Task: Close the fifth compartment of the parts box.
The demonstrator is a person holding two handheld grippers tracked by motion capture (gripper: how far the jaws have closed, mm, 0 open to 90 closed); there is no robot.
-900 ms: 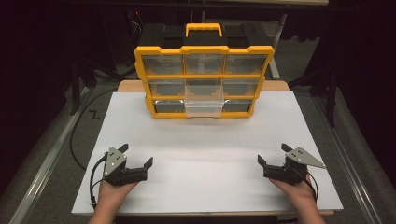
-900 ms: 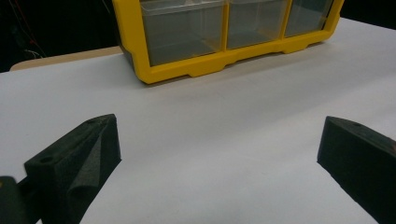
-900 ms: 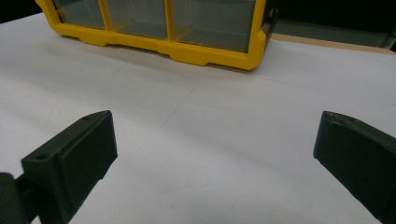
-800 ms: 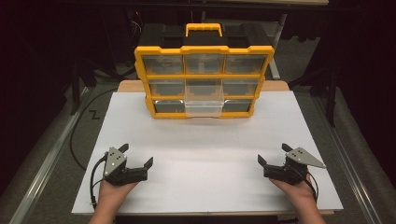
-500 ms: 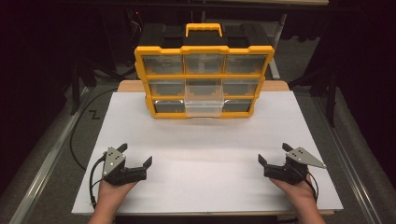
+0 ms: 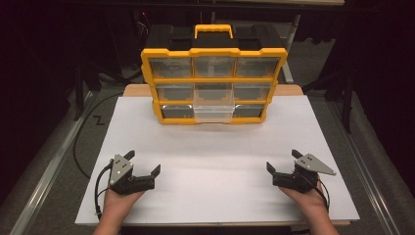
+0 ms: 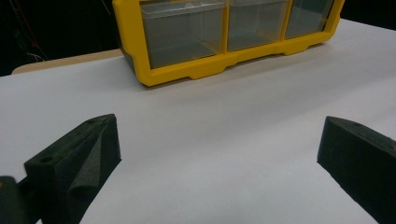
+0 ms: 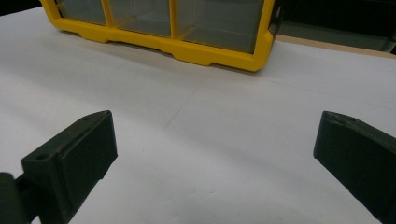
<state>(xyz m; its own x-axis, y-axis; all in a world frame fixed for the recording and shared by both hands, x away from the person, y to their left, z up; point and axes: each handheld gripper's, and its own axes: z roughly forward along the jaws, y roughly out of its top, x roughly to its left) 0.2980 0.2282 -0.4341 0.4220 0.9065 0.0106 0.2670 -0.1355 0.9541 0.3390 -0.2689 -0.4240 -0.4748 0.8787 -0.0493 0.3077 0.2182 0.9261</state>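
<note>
Both grippers wait, nothing moved yet

High view: left gripper (image 6: 142,166) and right gripper (image 6: 283,162) unmoved on the near bench (image 6: 220,161), drawer box (image 6: 214,81) far. Gripper views: fingers (image 7: 74,158) spread wide, empty; work not started.

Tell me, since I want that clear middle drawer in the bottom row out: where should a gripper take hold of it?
Grip the clear drawer by its front lip, coming from the near side, low over the table. It already juts slightly past the yellow frame, so its front edge looks reachable.
</note>
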